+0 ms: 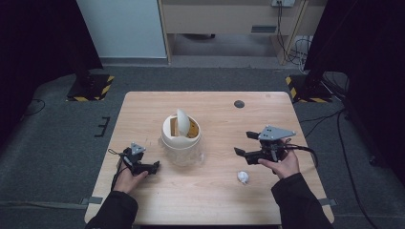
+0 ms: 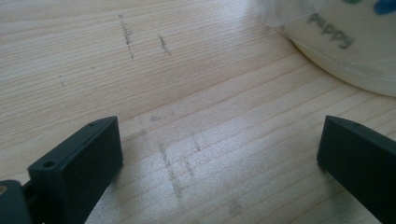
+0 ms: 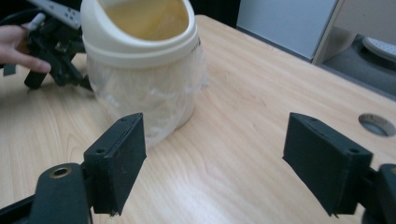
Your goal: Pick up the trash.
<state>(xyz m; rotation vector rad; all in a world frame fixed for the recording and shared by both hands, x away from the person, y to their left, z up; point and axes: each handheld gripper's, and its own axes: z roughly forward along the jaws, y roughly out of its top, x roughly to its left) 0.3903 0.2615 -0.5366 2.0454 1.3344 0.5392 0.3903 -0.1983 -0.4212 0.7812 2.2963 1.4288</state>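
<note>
1. Jaws of the left gripper [image 1: 152,167] stand spread wide with nothing between them; in the left gripper view [image 2: 219,149] only bare, scuffed wood lies in the gap.
2. Ahead of that gripper and to its right, just beside its right jaw, sits a cream bin [image 1: 181,136] [image 2: 345,42] with a swing lid [image 1: 183,121] tilted open and a clear plastic liner [image 3: 144,100] bunched around its body. Grey lettering shows on the bin's lower wall in the left gripper view.
3. The right gripper [image 1: 244,144] is also spread wide and holds nothing; its grey three-cornered plate [image 1: 276,132] sits on top, and a black cable [image 1: 305,151] loops off behind it.
4. In the right gripper view [image 3: 215,158] the bin [image 3: 140,42] stands ahead and to the left of the jaws, apart from them, its mouth turned toward the camera. Beyond the bin, farther left, is the left hand [image 3: 21,46] with its gripper.
5. A small crumpled white wad [image 1: 243,177] lies on the table [image 1: 215,200] near the right hand [image 1: 282,164], on its inner side, apart from both grippers.
6. A round grommet hole [image 1: 239,104] [image 3: 377,125] lies ahead of the right gripper toward the table's far edge.
</note>
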